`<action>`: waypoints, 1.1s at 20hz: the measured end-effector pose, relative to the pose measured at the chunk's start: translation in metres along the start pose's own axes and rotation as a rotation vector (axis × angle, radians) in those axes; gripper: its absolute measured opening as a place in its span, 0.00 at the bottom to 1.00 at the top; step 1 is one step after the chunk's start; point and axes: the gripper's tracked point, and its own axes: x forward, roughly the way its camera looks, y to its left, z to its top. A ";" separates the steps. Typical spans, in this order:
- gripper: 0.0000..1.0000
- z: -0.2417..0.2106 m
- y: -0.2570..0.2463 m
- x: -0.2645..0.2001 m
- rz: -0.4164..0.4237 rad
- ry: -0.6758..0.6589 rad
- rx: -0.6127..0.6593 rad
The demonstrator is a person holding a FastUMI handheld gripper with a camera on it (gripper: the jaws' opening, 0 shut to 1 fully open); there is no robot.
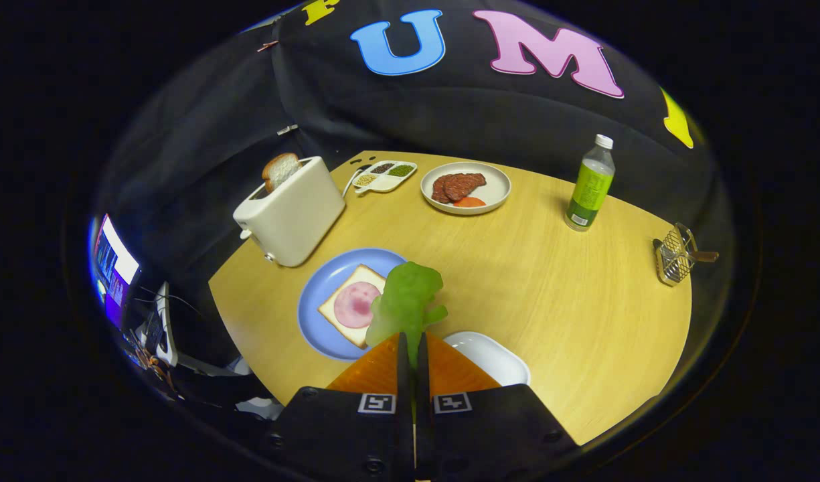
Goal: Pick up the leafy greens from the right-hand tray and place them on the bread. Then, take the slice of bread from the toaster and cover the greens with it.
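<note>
A: Gripper [412, 343] clamped on the greens [405, 302], low centre, both fingers pinching the stem so the leaf stands clear.

B: Bread [351, 304] on the plate [316, 294] sits just left; toaster [290, 211] slice [280, 169] waits, upper left.

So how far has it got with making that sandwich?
Done: the leafy greens are off the white tray, pinched between the gripper's closed jaws. In hand: carrying them toward the bread with its pink slice on the blue plate; they are not laid down yet. Left: the slice of bread sticking out of the toaster must go on top.
</note>
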 end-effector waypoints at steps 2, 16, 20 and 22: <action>0.06 0.010 0.020 0.012 0.015 -0.007 -0.007; 0.06 0.010 0.064 0.100 0.022 0.042 -0.013; 0.10 0.003 0.062 0.106 0.014 0.069 -0.010; 0.21 0.000 0.059 0.108 0.004 0.081 -0.001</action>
